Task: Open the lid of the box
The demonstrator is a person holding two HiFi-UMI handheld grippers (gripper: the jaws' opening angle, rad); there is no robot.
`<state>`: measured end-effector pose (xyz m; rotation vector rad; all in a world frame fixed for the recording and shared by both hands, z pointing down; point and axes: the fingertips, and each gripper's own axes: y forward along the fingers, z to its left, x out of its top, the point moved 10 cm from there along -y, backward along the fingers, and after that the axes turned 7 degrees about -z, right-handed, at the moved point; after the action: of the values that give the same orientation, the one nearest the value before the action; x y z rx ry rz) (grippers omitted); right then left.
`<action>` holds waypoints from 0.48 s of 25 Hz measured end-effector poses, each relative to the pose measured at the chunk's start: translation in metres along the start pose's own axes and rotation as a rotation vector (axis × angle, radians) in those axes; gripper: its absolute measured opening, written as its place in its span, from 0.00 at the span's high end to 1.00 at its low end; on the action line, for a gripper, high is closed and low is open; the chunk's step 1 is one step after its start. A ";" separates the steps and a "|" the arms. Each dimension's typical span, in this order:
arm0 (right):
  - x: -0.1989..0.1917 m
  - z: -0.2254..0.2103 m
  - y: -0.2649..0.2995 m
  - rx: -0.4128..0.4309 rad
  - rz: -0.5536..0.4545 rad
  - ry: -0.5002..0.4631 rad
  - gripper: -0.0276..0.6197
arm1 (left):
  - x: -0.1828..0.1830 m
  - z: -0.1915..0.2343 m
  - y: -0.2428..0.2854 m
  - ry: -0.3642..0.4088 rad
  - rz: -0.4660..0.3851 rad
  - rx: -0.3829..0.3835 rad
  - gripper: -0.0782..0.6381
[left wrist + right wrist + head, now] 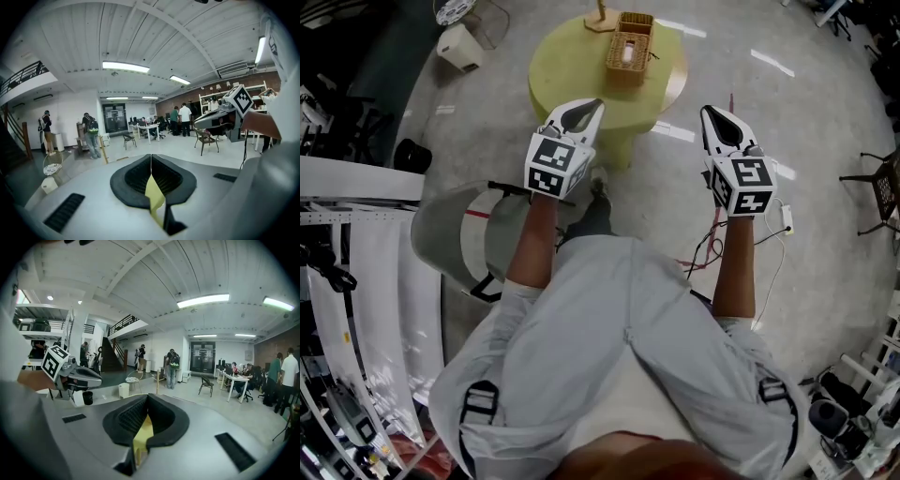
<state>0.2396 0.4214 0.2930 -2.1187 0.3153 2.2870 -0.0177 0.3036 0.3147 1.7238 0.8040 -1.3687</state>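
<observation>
Wicker box [629,47] on yellow counter [567,73], lid [627,52] seems shut | left tool [595,105] closed, empty | right tool [706,112] closed, empty | both well short of box; opening not begun

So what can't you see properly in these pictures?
- Box, head view: too small to show how its lid fastens.
- Box, both gripper views: hidden behind the left gripper and right gripper themselves; only a sliver of yellow table shows through.
- Wooden thing beside the box, head view: cut off by the top edge.
</observation>
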 end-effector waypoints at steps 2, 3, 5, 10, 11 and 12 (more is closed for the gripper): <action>-0.002 -0.008 0.018 0.005 0.010 -0.002 0.92 | -0.004 0.015 0.018 -0.011 -0.003 -0.007 0.85; -0.003 -0.012 0.029 0.005 0.015 -0.007 0.92 | -0.005 0.023 0.028 -0.014 -0.006 -0.010 0.85; -0.002 -0.021 0.053 0.000 0.025 -0.015 0.92 | -0.006 0.042 0.049 -0.016 -0.012 -0.019 0.85; 0.015 -0.043 0.124 -0.021 0.026 -0.018 0.92 | -0.002 0.104 0.099 -0.020 -0.026 -0.026 0.85; 0.019 -0.045 0.138 -0.020 0.027 -0.017 0.92 | -0.001 0.117 0.108 -0.028 -0.030 -0.027 0.85; 0.022 -0.048 0.151 -0.017 0.028 -0.020 0.92 | 0.000 0.129 0.116 -0.035 -0.033 -0.030 0.85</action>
<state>0.2632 0.2629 0.2892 -2.1110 0.3280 2.3334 0.0183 0.1338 0.3207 1.6659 0.8330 -1.3980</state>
